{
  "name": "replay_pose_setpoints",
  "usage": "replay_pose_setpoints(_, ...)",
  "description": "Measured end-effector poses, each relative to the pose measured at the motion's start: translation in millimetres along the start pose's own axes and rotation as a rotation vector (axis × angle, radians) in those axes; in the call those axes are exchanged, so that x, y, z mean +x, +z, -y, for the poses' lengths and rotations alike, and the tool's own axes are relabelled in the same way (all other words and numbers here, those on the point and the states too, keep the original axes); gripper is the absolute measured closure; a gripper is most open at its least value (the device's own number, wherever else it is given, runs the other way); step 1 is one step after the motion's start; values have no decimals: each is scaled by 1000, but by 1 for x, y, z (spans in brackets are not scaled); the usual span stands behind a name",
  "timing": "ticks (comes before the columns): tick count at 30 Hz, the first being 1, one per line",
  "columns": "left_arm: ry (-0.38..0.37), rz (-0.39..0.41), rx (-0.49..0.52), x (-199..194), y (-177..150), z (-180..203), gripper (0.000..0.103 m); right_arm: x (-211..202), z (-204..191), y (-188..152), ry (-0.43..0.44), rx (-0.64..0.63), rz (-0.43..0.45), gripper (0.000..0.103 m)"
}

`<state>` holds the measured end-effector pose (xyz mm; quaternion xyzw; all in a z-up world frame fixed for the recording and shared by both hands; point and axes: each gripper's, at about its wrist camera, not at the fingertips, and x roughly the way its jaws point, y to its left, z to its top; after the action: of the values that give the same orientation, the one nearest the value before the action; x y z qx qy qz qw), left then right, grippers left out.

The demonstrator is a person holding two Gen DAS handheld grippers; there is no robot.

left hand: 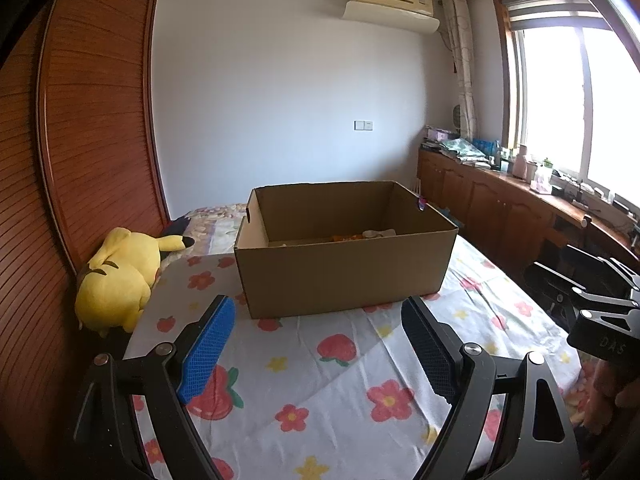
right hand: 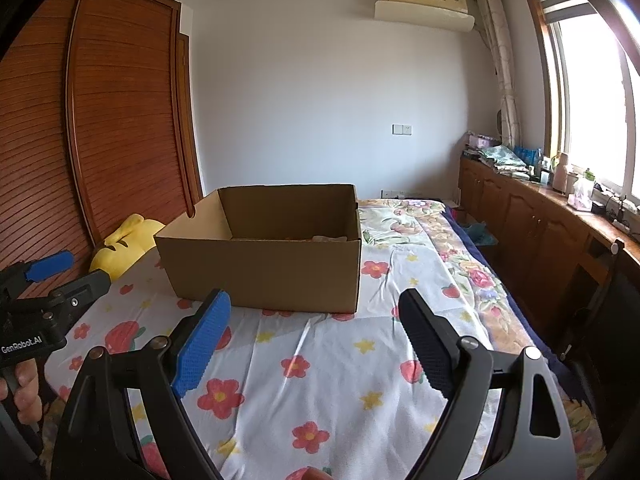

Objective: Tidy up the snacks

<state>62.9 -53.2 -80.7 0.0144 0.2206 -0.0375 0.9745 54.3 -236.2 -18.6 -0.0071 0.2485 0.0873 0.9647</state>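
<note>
Left wrist view. Nearest item: left gripper (left hand: 320, 344), jaws spread wide, nothing between the blue pad and the black pad; released. It hangs over a flowered sheet (left hand: 320, 380) covering a bed.
Item: cardboard box (left hand: 344, 276), open-topped, standing on the sheet just beyond the fingertips. Contents only partly visible over the near wall: an orange packet (left hand: 347, 237) and a pale wrapper (left hand: 379, 233) low against the far side, taken to be snacks.
Item: yellow plush toy (left hand: 120, 276), lying at the sheet's left edge beside a wooden wardrobe (left hand: 80, 140), apart from the box.
Item: right gripper (left hand: 600, 312), seen side-on at the right margin, black.

Right wrist view. Nearest item: right gripper (right hand: 316, 340), jaws likewise spread, empty; released.
Item: a reddish edge at the bottom margin, between the finger arms; too little shows to name it.
Item: cardboard box (right hand: 260, 276), ahead and slightly left, snacks barely showing above its rim.
Item: left gripper (right hand: 64, 276) at the left margin, a hand (right hand: 22, 392) on its grip.

Handling note, as judgement: no loose snack lies clearly in view on the sheet, so the step appears to be locating the next packet or rearranging inside the box. Enter from above the near wall; thin wrappers call for a gentle, flat pinch.
</note>
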Motion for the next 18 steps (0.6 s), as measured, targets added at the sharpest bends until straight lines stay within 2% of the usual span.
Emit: replay_pose_setpoints(18,7,-8,-12,-1,-1,-4,16,-3,3,-5,-10,-5,9,17)
